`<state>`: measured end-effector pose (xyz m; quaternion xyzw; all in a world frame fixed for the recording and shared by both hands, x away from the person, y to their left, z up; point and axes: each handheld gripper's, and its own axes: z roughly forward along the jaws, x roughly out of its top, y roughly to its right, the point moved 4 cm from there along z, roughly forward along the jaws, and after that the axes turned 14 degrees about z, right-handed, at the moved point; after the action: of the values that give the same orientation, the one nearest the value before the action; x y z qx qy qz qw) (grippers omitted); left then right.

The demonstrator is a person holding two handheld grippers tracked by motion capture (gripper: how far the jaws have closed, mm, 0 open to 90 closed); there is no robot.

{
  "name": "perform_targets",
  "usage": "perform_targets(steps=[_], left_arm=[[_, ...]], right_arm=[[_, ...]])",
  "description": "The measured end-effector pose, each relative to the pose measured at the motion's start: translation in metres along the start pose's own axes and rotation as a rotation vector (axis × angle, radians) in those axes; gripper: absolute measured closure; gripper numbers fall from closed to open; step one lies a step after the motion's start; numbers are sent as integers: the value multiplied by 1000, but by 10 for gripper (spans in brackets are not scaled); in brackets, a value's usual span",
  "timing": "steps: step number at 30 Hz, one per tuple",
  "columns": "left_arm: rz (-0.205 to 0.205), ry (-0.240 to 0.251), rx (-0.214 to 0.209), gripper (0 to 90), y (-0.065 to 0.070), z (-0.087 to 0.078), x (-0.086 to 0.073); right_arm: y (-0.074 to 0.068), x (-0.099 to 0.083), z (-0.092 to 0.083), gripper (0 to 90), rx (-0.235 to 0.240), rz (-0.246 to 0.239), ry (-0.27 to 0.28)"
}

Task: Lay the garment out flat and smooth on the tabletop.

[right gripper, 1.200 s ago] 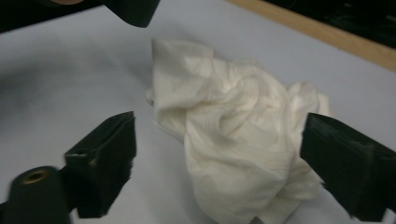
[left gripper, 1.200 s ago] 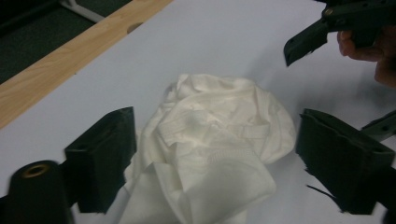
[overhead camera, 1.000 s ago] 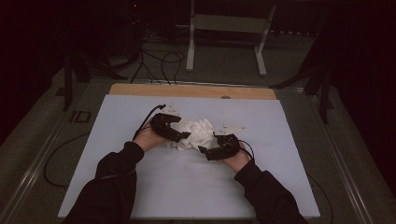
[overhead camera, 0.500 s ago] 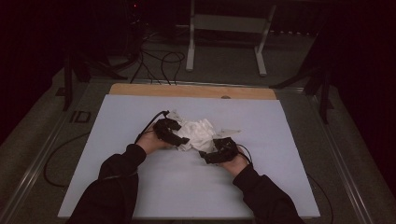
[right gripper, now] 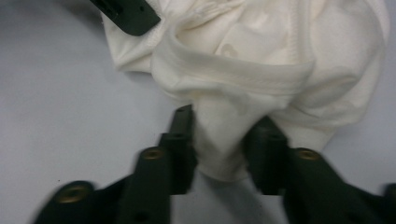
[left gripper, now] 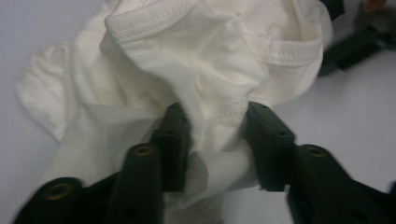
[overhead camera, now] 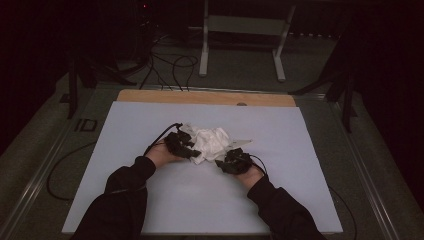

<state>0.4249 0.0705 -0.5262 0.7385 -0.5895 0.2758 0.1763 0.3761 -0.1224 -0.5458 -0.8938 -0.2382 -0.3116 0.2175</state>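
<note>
Jaws pinching crumpled white garment [overhead camera: 210,142]

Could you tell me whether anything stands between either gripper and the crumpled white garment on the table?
Nothing visible does. The left gripper and the right gripper have both just been closing, each with a fold of the white garment pinched between its jaws; only bare table surrounds it.
</note>
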Motion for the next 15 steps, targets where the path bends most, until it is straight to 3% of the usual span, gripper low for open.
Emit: perform_targets(steps=[2, 4, 15], left_arm=[[7, 6, -9, 755, 2, -2, -1], [10, 13, -11, 809, 3, -4, 0], [91, 6, -80, 840, 34, -20, 4]], right_arm=[[1, 0, -2, 815, 7, 1, -9], [1, 1, -4, 843, 14, -3, -9], [-5, -9, -39, 856, 98, -27, -28]])
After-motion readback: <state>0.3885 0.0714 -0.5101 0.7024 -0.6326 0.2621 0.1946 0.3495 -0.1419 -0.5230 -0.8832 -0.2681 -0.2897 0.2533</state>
